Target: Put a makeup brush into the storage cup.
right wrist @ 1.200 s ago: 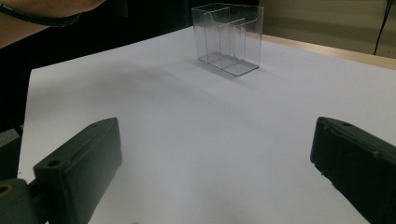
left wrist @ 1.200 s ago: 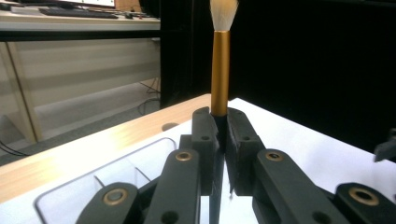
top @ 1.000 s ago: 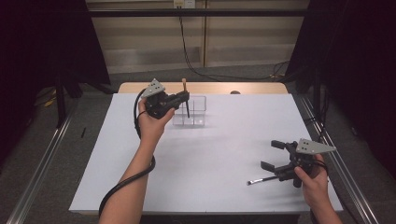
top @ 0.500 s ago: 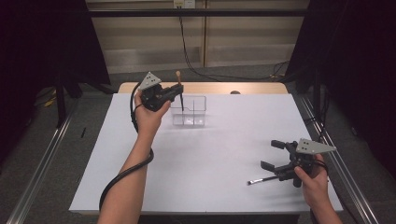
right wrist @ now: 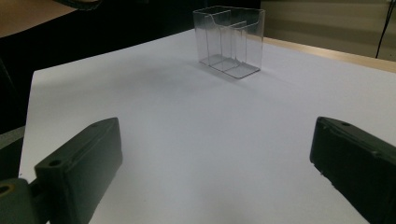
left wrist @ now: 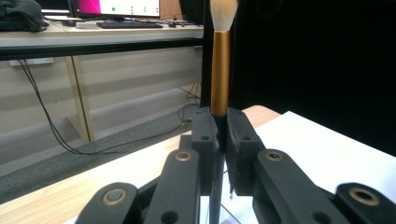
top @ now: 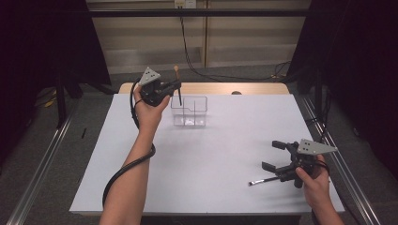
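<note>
My left gripper [top: 177, 85] [left wrist: 219, 133] is shut on a makeup brush [top: 178, 75] [left wrist: 220, 70] with a gold ferrule and pale bristles. It holds the brush upright, bristles up, just above the back left corner of the clear divided box [top: 190, 111] [right wrist: 229, 42]. The brush's dark handle hangs down beside the box's left wall. My right gripper [top: 272, 154] [right wrist: 215, 158] stands open low over the white table [top: 211, 154] at the near right, with nothing between its jaws. A second dark brush [top: 264, 180] lies on the table just under that hand.
A wooden strip [top: 253, 88] runs along the table's far edge. Metal rails [top: 42, 164] flank both sides of the table. A desk with a keyboard and monitor [left wrist: 130, 18] stands in the background of the left gripper view.
My left gripper has carried the brush to the left and slightly up, from over the box's middle to its left edge. The right gripper has stayed in place.
</note>
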`<state>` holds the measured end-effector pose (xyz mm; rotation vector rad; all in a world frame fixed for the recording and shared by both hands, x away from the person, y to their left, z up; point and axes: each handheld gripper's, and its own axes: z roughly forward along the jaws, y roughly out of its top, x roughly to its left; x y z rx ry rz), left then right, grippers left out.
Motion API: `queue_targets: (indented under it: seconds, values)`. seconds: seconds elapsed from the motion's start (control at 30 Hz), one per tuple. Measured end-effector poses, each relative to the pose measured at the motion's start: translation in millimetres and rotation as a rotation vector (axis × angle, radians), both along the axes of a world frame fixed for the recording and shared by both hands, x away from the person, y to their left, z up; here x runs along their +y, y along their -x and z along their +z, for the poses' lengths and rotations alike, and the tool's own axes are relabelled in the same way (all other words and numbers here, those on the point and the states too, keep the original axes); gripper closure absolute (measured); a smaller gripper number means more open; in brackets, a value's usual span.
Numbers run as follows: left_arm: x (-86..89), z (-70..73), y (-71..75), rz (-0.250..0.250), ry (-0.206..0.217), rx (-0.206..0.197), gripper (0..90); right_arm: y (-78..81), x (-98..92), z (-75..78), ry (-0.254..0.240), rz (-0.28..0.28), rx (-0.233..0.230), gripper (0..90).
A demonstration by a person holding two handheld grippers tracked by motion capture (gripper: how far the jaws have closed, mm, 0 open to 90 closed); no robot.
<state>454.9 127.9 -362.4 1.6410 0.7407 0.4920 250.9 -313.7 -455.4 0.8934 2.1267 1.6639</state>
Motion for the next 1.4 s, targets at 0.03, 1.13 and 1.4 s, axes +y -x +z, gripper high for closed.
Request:
queue_targets:
  seconds: [0.03, 1.13, 1.4]
  values:
    - [-0.1, -0.1, -0.4, 0.001, 0.001, 0.000, 83.1, 0.0, 0.1, 0.1, -0.001, 0.000, 0.000, 2.0]
    - [-4.6, -25.5, -7.0, 0.037, -0.032, 0.028, 82.7, 0.8, 0.2, 1.3, -0.005, 0.003, -0.008, 2.0]
    - [-5.9, -30.2, -6.2, 0.034, -0.028, 0.039, 82.5, 0.7, 0.6, 1.2, -0.004, 0.005, -0.011, 2.0]
